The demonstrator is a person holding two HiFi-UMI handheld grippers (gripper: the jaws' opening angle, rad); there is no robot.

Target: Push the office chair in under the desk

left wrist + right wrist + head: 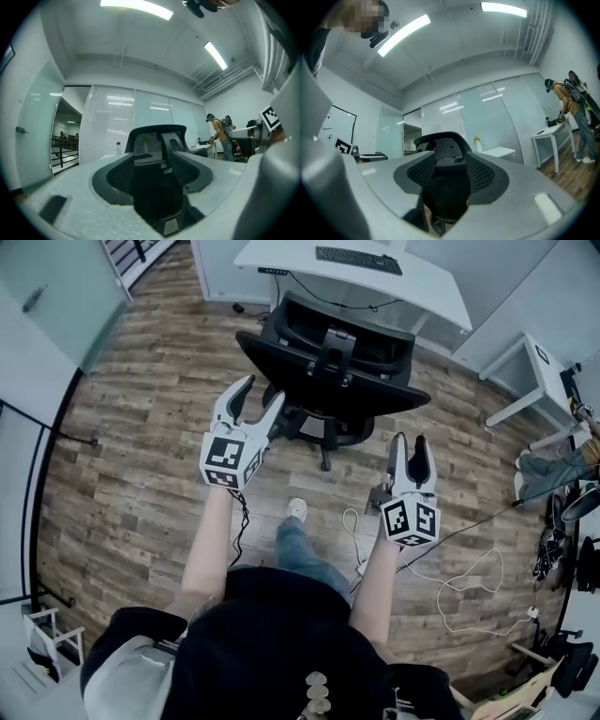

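Observation:
The black mesh office chair (328, 357) stands on the wood floor with its back turned to me, just in front of the white desk (441, 292). My left gripper (262, 392) hangs open close to the left side of the chair's backrest, apart from it. My right gripper (409, 440) is lower and to the right, short of the chair, with nothing between its jaws. In the left gripper view the chair (157, 140) fills the gap between the jaws. The right gripper view shows the chair (443, 145) the same way, with a clear gap between the jaws.
A keyboard (359, 259) lies on the desk. White cables (469, 587) trail over the floor at the right. A second white desk (534, 362) and a person's legs (553, 465) are at the right edge. A glass wall (47, 296) runs along the left.

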